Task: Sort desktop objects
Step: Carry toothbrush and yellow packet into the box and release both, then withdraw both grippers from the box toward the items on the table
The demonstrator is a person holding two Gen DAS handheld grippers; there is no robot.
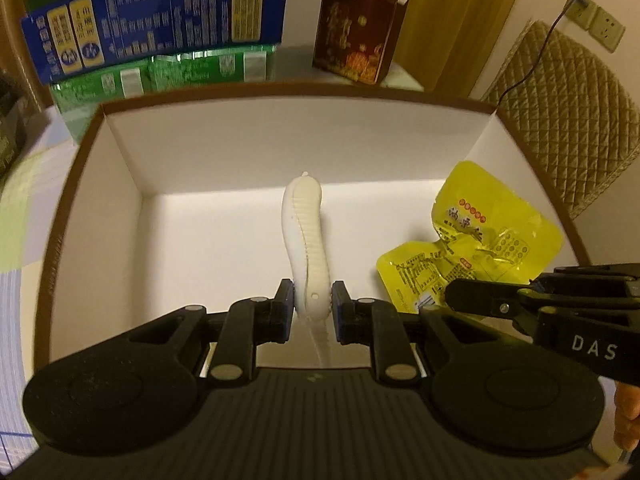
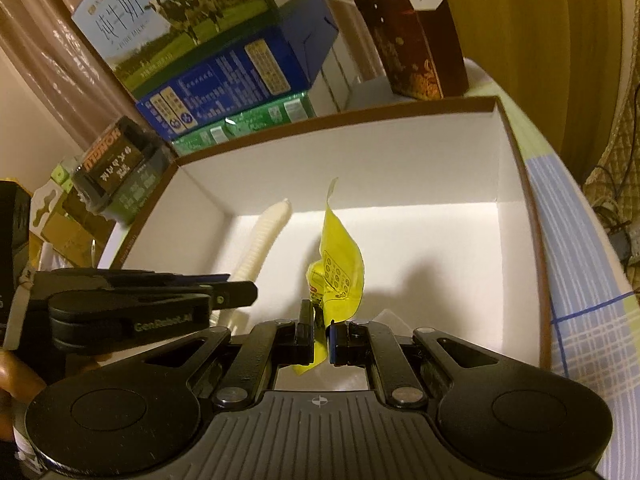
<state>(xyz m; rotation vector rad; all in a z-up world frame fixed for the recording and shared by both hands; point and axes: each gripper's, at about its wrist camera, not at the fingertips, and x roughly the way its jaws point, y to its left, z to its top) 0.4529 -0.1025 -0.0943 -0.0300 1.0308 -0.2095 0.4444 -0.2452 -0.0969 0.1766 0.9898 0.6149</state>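
My left gripper [image 1: 313, 306] is shut on a white curved ribbed object [image 1: 305, 236] and holds it over the inside of a white box with a brown rim [image 1: 280, 92]. My right gripper [image 2: 320, 332] is shut on a yellow snack packet [image 2: 340, 268] and holds it upright inside the same box [image 2: 400, 168]. In the left wrist view the packet [image 1: 480, 240] shows at the right with the right gripper [image 1: 500, 304] on its near edge. In the right wrist view the white object [image 2: 264, 240] shows at the left beside the left gripper's side [image 2: 160, 304].
Stacked blue and green cartons [image 1: 160, 20] stand behind the box, with a dark red-brown box [image 1: 356, 28] to their right. A dark packet [image 2: 116, 164] lies left of the box. A quilted chair back [image 1: 568, 120] and a checked tablecloth [image 2: 580, 280] are at the right.
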